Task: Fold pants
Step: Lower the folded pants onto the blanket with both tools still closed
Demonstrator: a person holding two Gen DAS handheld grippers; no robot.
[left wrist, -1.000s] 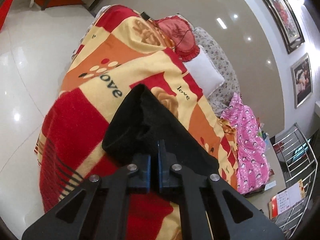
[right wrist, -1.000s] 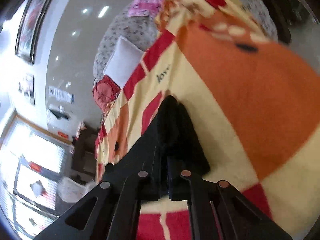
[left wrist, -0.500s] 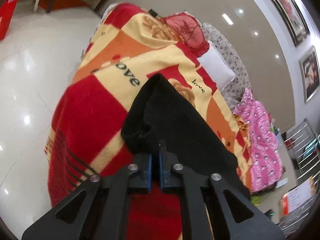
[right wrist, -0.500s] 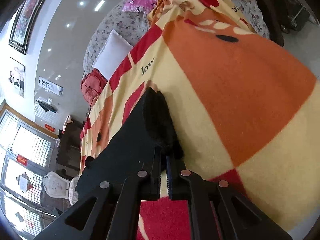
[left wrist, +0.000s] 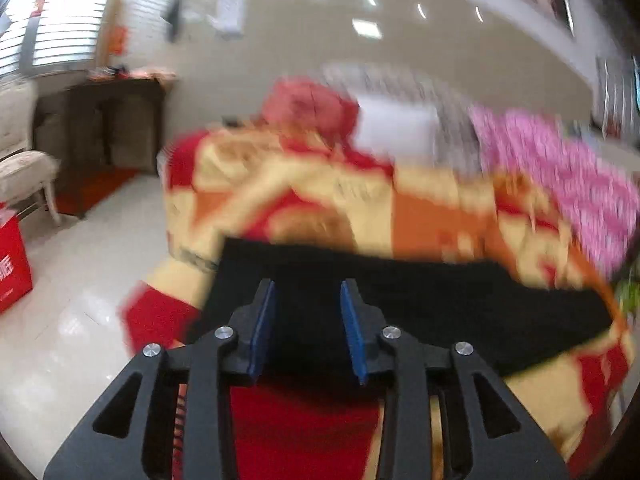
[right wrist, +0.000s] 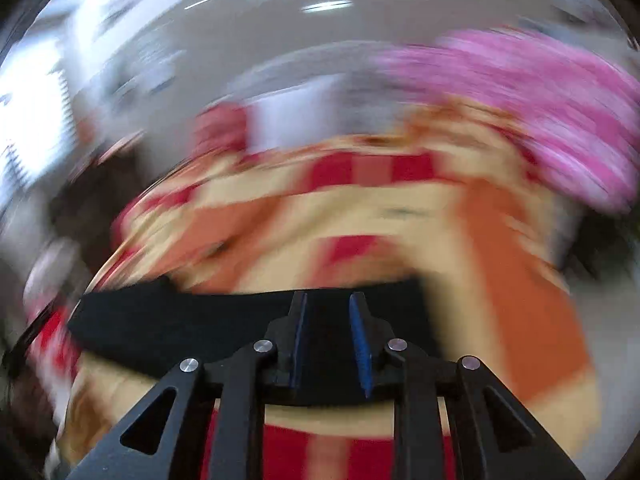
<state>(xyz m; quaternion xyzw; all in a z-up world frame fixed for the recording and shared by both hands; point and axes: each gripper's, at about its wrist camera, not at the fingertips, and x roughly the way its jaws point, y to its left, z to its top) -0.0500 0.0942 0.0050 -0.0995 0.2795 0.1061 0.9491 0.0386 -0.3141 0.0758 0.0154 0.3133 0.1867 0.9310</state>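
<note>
Left gripper [left wrist: 307, 320] and right gripper [right wrist: 328, 334] hover with blue-padded jaws opening, gripping nothing; beyond them the black fabric pants [left wrist: 440, 300] lie in a flat band across the red, orange and yellow fleece blanket [left wrist: 424, 216]; blurred pink bedding [right wrist: 560, 120] behind

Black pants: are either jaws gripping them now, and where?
Neither. Both the left gripper and right gripper jaws are opening, pads clear of the black pants, which lie on the blanket.
</note>
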